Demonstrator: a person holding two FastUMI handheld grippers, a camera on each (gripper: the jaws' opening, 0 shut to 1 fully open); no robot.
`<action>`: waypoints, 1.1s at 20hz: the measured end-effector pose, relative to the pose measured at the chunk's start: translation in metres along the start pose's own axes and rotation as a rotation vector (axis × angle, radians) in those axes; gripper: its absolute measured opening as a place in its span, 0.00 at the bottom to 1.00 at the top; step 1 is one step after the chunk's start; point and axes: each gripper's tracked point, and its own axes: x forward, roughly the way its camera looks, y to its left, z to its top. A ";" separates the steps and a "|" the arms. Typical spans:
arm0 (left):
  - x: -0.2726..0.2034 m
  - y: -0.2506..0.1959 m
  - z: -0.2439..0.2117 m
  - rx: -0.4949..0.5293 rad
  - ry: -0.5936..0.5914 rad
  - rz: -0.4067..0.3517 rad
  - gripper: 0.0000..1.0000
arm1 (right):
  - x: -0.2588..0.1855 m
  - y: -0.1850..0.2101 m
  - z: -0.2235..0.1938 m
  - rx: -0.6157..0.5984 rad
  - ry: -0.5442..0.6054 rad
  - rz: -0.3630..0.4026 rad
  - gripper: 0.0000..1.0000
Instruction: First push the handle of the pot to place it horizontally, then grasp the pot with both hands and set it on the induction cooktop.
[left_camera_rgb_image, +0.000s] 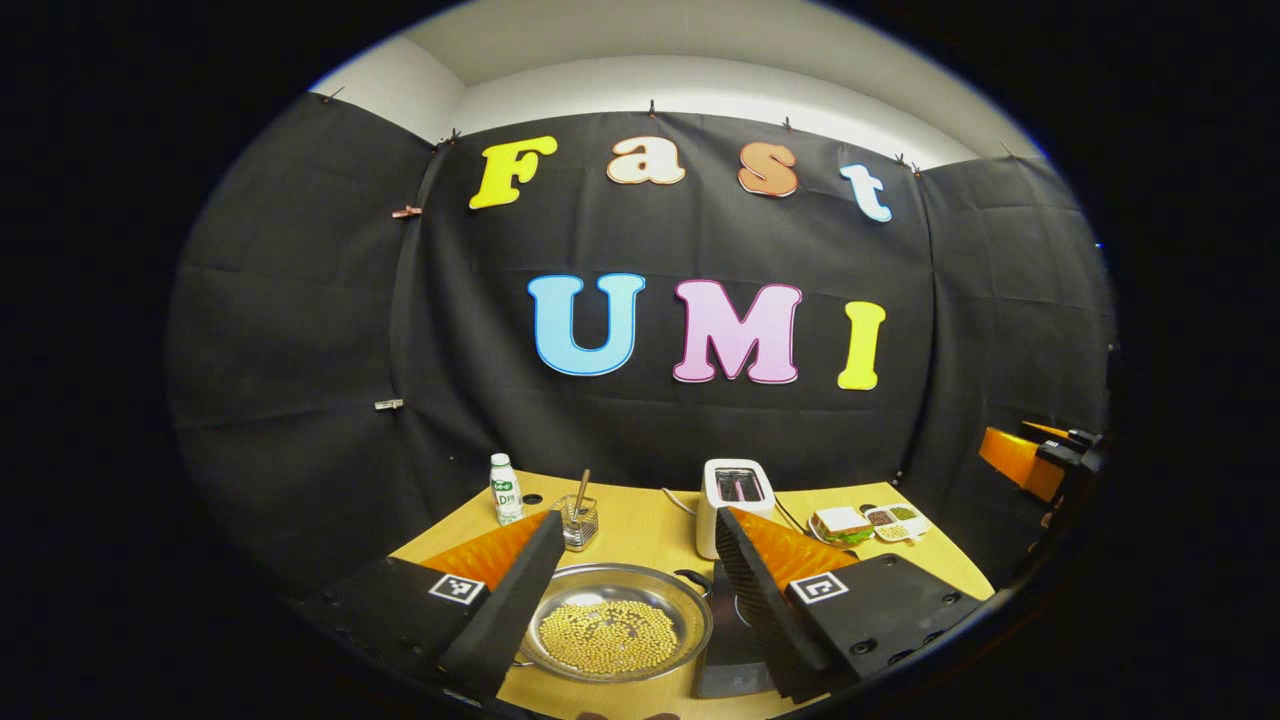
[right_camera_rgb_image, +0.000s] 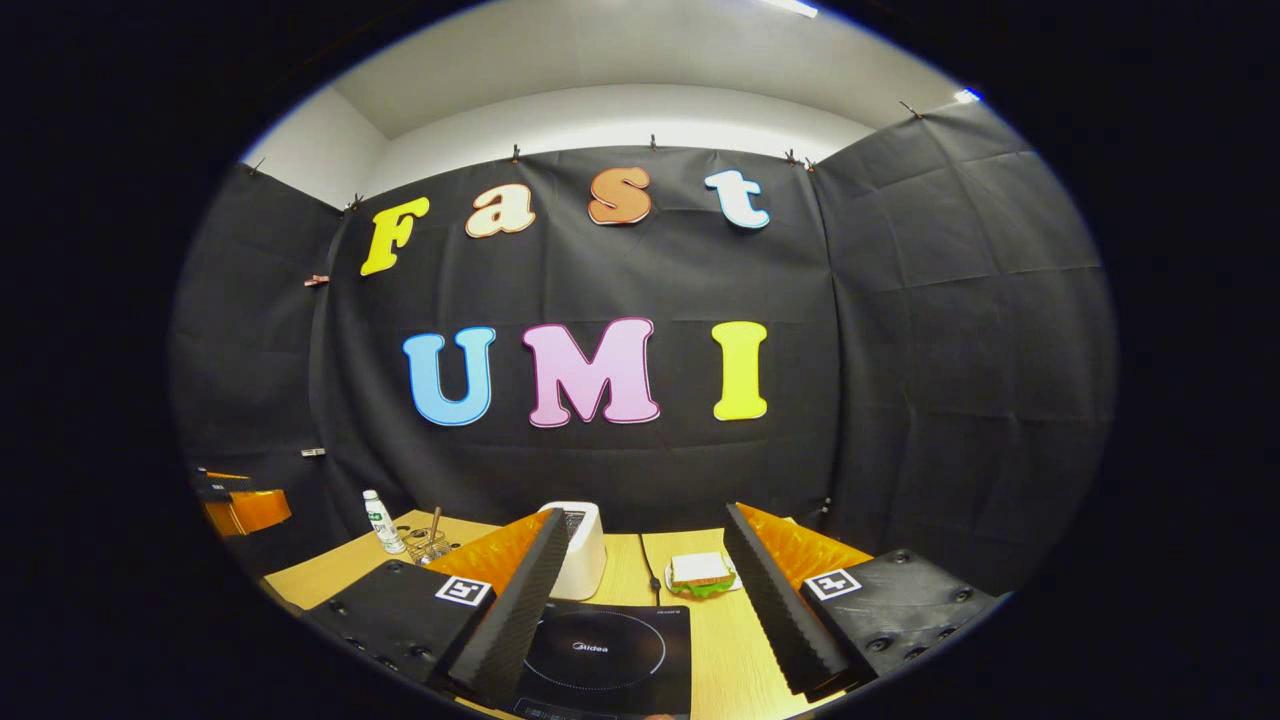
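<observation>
At the bottom of the left gripper view, the pot (left_camera_rgb_image: 617, 622) sits between the spread-open left hand-held gripper (left_camera_rgb_image: 632, 560); the right hand-held gripper (right_camera_rgb_image: 640, 560), also open, hovers over the induction cooktop (right_camera_rgb_image: 605, 650).

A bottle (left_camera_rgb_image: 506, 489) stands at the surface's (left_camera_rgb_image: 640, 525) back edge, just beside a wire holder (left_camera_rgb_image: 579, 522). A toaster (left_camera_rgb_image: 735, 492) sits mid-surface, with a sandwich (left_camera_rgb_image: 842, 524) off to its right.

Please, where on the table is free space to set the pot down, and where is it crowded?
The induction cooktop has a bare top, bordered by the toaster behind and the sandwich plate to its right. Bare wood also lies between the cooktop and that plate. It is crowded at the back near the bottle and glass, behind the pot.
</observation>
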 end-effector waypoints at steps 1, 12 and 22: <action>0.002 0.003 -0.001 0.007 0.004 -0.003 0.95 | -0.003 0.002 -0.001 -0.004 0.007 -0.007 0.98; 0.016 0.040 -0.040 0.003 0.166 -0.194 0.75 | -0.039 0.042 -0.008 -0.043 0.008 -0.069 0.98; 0.001 0.124 -0.120 -0.021 0.379 -0.178 0.05 | -0.052 0.076 -0.016 -0.026 0.003 -0.093 0.98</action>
